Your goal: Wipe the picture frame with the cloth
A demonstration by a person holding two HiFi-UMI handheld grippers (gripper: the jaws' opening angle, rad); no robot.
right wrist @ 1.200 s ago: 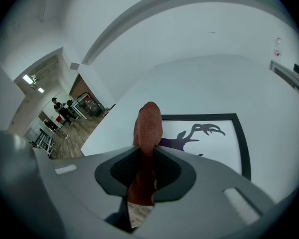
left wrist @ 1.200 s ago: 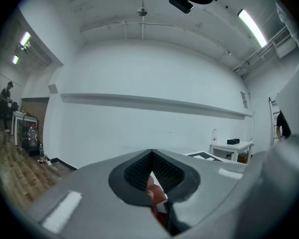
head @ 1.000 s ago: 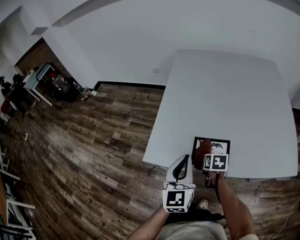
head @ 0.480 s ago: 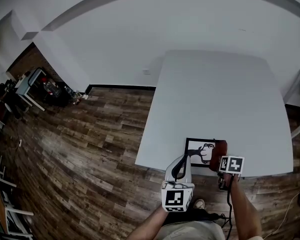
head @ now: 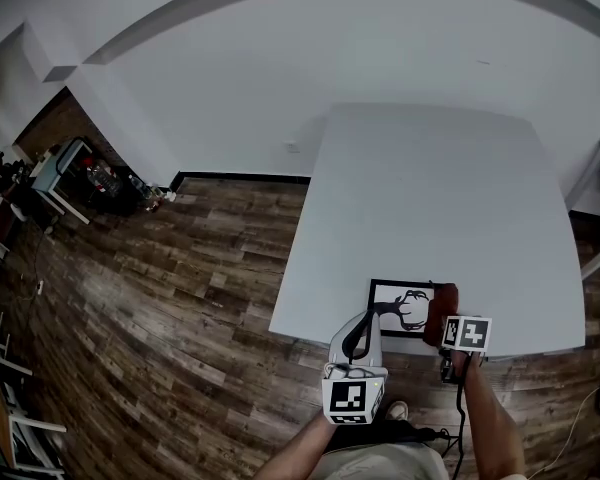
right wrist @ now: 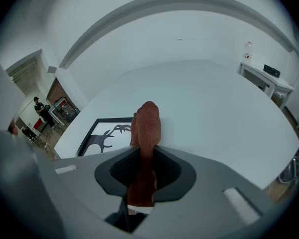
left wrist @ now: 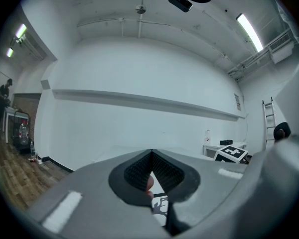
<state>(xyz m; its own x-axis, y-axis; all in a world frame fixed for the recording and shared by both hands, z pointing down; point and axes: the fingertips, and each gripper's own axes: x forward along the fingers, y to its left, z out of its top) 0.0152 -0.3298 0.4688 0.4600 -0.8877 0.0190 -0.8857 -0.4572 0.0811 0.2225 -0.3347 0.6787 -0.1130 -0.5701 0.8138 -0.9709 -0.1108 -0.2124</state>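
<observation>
**Cloth clamped, frame just off the tips**

The right gripper (right wrist: 145,169) is clamped on a soft rust-red knitted cloth (right wrist: 146,128) that pokes out beyond its tips. A flat, black-edged picture frame with an antler print (head: 405,304) lies on the white table (head: 430,198), just ahead and left of those tips. It also lies just beyond the left gripper (head: 366,320), whose jaws meet on nothing. The frame looks light, likely to skid, and its face is probably fragile. It is best steadied by its rim while the limp cloth is pressed flat.

No lettering, numbers or brands can be read (marker cubes (head: 352,398) bear only patterns).
</observation>
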